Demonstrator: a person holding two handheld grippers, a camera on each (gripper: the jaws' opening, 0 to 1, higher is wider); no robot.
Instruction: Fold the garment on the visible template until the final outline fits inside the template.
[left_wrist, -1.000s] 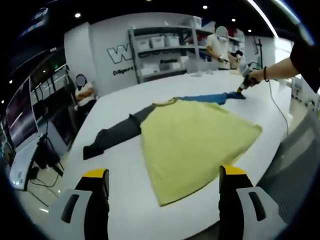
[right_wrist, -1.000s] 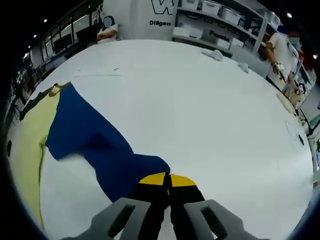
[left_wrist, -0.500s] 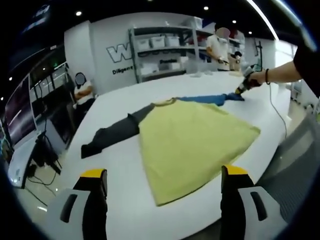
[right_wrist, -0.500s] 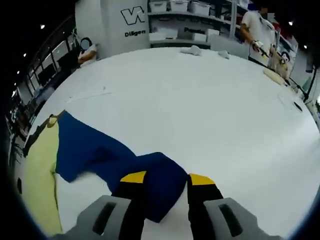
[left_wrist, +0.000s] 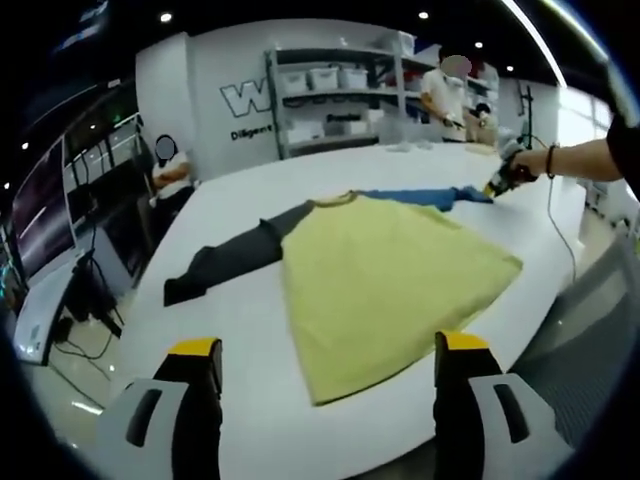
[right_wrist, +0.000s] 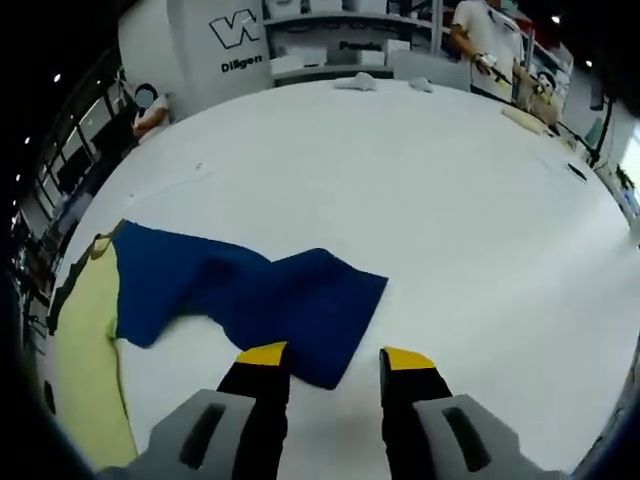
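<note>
A long-sleeved shirt lies flat on the white table (left_wrist: 250, 410). Its yellow body (left_wrist: 385, 275) spreads toward me in the left gripper view, with a dark grey sleeve (left_wrist: 225, 262) stretched left and a blue sleeve (left_wrist: 425, 197) stretched right. My left gripper (left_wrist: 325, 350) is open, hovering short of the yellow hem. In the right gripper view the blue sleeve (right_wrist: 255, 295) lies rumpled just beyond my open right gripper (right_wrist: 335, 358), apart from it. The right gripper (left_wrist: 497, 184) also shows far right in the left gripper view, beside the sleeve's cuff. I see no template outline.
Grey shelving (left_wrist: 330, 95) with white bins stands behind the table. A person (left_wrist: 445, 95) works at the far side, another sits (left_wrist: 170, 175) at the left. Small items (right_wrist: 390, 83) lie at the table's far edge. Wide bare tabletop (right_wrist: 450, 220) stretches right of the blue sleeve.
My right gripper went from shut on the blue sleeve's cuff to open and has backed off; the sleeve now lies released on the table. The left gripper stayed open, barely shifting.
</note>
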